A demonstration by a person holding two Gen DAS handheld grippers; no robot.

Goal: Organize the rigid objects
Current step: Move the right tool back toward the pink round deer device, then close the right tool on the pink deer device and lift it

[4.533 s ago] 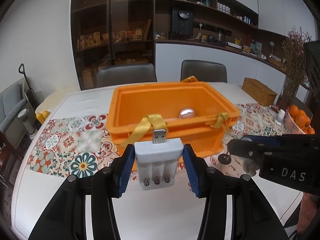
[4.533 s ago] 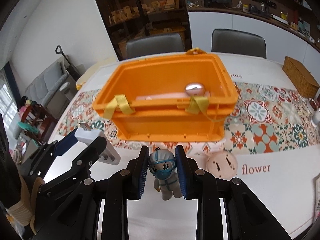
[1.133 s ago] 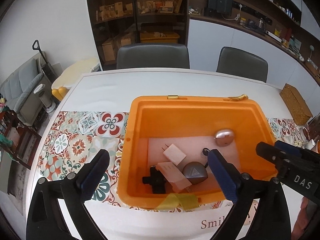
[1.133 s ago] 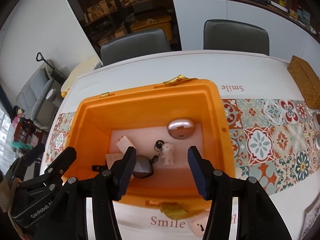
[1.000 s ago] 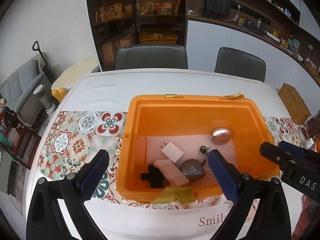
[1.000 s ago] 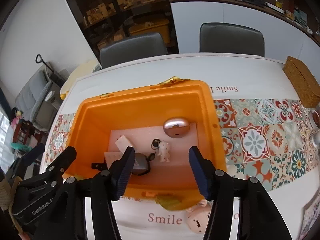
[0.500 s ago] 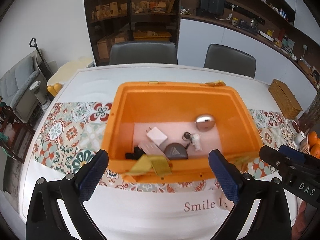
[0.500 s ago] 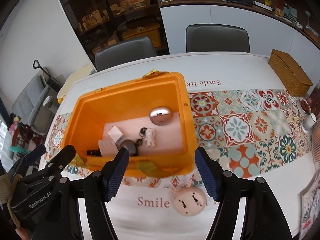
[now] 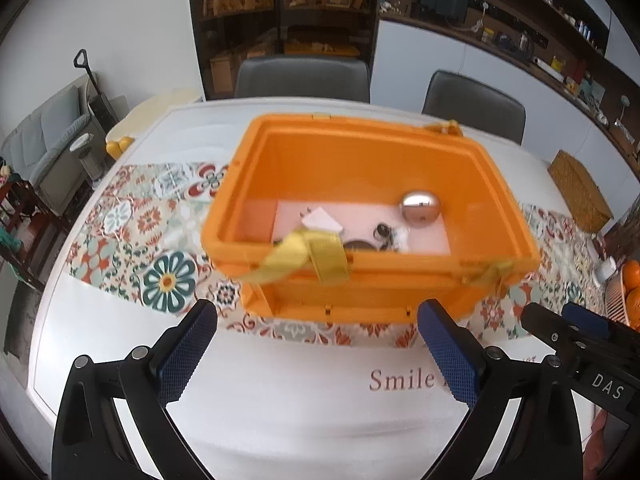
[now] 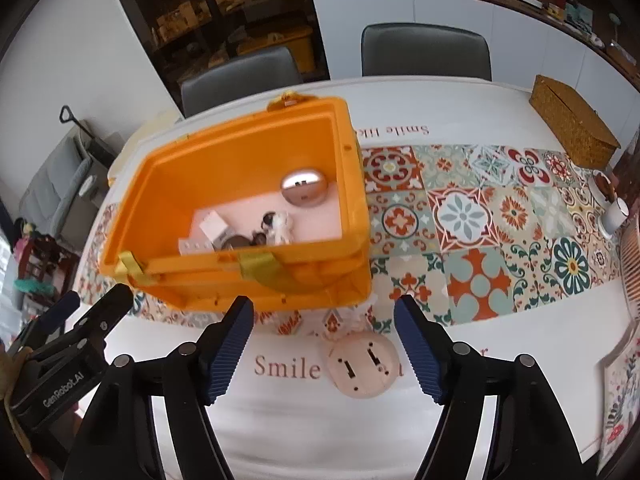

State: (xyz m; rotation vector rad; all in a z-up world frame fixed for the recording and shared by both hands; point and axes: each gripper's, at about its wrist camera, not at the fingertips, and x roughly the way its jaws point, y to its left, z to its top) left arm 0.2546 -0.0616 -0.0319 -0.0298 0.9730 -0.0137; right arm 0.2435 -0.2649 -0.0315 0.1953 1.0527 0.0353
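Left gripper (image 9: 318, 346) and right gripper (image 10: 324, 346) spread wide, holding nothing, just short of the bin (image 10: 160, 280). Inside the bin: figurine (image 10: 280, 226), silver oval (image 10: 305, 188), white charger (image 10: 212, 224). Pink disc (image 10: 362, 364) in front of the bin, between right jaws.

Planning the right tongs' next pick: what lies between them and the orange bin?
In the right wrist view, a pink round disc lies on the tablecloth, between the open right tongs and the orange bin.
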